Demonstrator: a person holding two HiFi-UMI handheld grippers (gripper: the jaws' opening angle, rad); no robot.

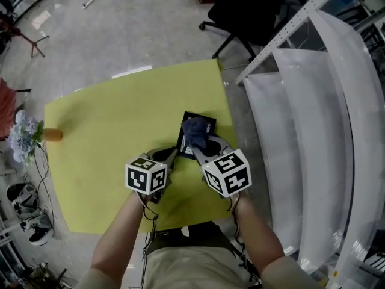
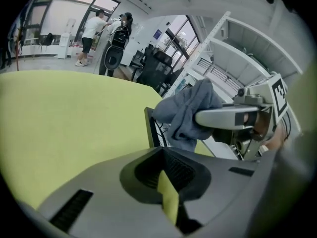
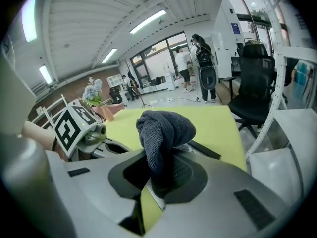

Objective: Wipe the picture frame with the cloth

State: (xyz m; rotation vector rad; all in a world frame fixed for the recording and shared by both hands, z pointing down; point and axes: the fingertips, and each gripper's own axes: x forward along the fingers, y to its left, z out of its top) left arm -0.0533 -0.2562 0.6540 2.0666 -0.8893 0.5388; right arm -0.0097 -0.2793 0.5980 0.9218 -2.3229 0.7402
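Observation:
A black picture frame (image 1: pixel 207 123) rests on the yellow-green table (image 1: pixel 120 119), near its right edge. A dark blue cloth (image 1: pixel 194 131) is bunched on top of the frame. My right gripper (image 1: pixel 201 148) is shut on that cloth (image 3: pixel 163 130), which bulges up out of its jaws. My left gripper (image 1: pixel 174 155) meets the frame's near left edge, jaws shut, apparently pinching that edge. In the left gripper view the frame (image 2: pixel 150 125) shows edge-on just past the jaws, with the cloth (image 2: pixel 185 110) and a right-gripper finger (image 2: pixel 218 117) beside it.
White shelving (image 1: pixel 313 131) runs close along the table's right side. A black office chair (image 1: pixel 252 11) stands beyond the far corner. A vase of pale flowers (image 1: pixel 24 134) and an orange object (image 1: pixel 53 135) sit at the table's left edge. People stand far off by the windows.

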